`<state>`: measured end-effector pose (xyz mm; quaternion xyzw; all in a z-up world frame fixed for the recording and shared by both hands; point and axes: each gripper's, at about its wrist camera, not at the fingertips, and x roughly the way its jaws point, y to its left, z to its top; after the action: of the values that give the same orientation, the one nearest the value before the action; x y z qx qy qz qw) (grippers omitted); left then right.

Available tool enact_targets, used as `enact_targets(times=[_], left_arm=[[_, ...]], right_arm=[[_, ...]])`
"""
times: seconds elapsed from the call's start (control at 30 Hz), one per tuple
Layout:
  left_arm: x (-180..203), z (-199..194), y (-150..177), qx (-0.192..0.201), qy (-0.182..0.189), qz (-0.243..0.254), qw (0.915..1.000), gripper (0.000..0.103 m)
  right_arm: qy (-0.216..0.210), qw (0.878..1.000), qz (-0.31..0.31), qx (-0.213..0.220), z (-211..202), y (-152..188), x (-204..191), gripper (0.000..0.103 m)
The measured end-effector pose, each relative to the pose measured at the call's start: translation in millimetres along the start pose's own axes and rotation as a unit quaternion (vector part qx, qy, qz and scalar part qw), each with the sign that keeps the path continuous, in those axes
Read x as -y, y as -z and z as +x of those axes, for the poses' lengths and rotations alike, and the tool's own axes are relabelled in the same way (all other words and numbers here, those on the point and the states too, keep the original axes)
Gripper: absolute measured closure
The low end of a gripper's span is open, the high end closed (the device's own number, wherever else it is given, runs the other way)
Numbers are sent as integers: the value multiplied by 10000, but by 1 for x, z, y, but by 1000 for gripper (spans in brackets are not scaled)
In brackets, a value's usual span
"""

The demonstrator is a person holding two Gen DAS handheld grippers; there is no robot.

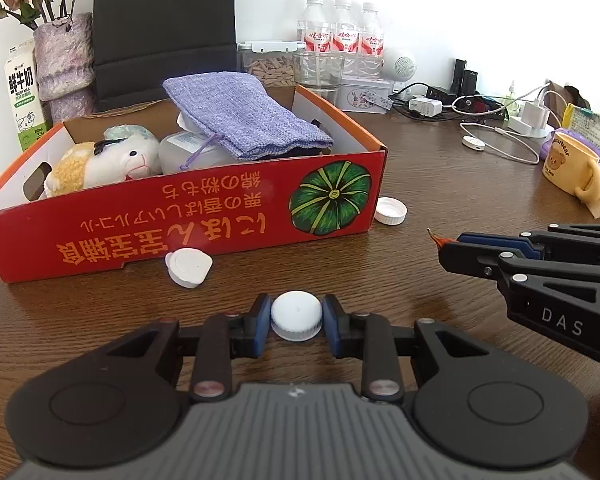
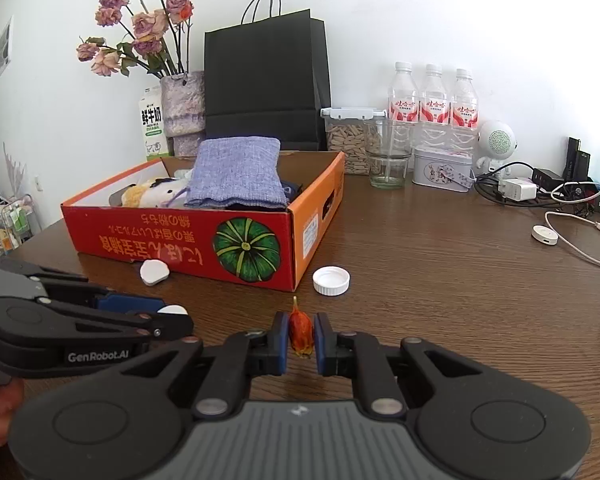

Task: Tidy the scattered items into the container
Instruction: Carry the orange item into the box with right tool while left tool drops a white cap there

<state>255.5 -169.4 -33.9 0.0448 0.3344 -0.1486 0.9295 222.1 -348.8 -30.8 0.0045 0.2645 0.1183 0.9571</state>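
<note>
White cap (image 1: 296,316) between left fingers (image 1: 260,316)

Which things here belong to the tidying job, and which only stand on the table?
Job:
- red box
- white cap in left gripper
- dried orange bud in right gripper
- open cap
- flat white lid

Only standing there:
- water bottles
- black bag
- yellow mug
- chargers and cables

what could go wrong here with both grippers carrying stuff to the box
The left gripper pinches the round white cap only at its edges, so it may pop out. The right gripper holds a small dried orange bud that may crumble. The red box wall is high; a low pass could clip it.
</note>
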Motion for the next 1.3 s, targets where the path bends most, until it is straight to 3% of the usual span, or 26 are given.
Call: enact_targets(times=[0.23,0.43,0.87,1.03,1.3], left_arm=[[-23,-28,-7,451,-42,-67,9990,74],[-60,-53,-23,921,-204,-282,9951,74],[-145,-59,-64,1465,-519,-756,9850,74],[-162,-43,-71,1524,-611,-868,9826,74],[-184,-9,-68,1275,-677,-830,9860,74]], right_arm=[[72,9997,-172,154,-6,-11,-14,91],[-65,9981,-475,395,-4,-41,-46,91],[-494,9927,-866,684,50,-107,-123,91],[-616,9922,-914,582,81,-118,-138,91],[-755,9924,-907,341,124,-118,-139,90]])
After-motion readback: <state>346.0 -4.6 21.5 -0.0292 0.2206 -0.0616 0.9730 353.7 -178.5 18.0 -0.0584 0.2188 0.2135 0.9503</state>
